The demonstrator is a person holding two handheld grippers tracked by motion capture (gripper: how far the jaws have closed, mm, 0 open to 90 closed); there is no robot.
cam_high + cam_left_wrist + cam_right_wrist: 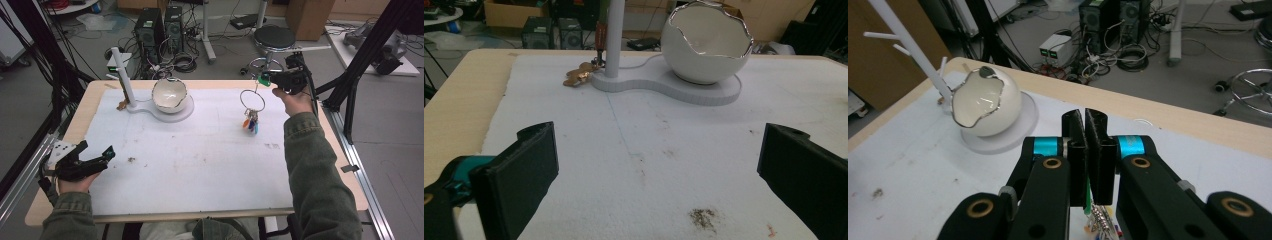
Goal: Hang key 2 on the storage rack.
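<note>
Tongs first, going from my left: I am holding the left gripper (95,160) low over the white mat (200,155) near the table's left edge, its jaws standing wide apart with nothing between them; in the left gripper view only bare mat and a small brown smudge are lying between them. Farther back, a white stand (131,97) with a thin upright post is sitting on the mat, a small golden trinket (578,76) lying just beside the post's foot. On the stand's round pad an eggshell-shaped white bowl (169,94) with a jagged silver rim is resting; as far as I am seeing inside, it is holding nothing. To the right, I am lifting the right gripper (267,80) above the mat's far side, its jaws pressed together on a key ring (252,100), which is hanging below with coloured tags (251,123) dangling from it. I am reading no labels or writing anywhere.
</note>
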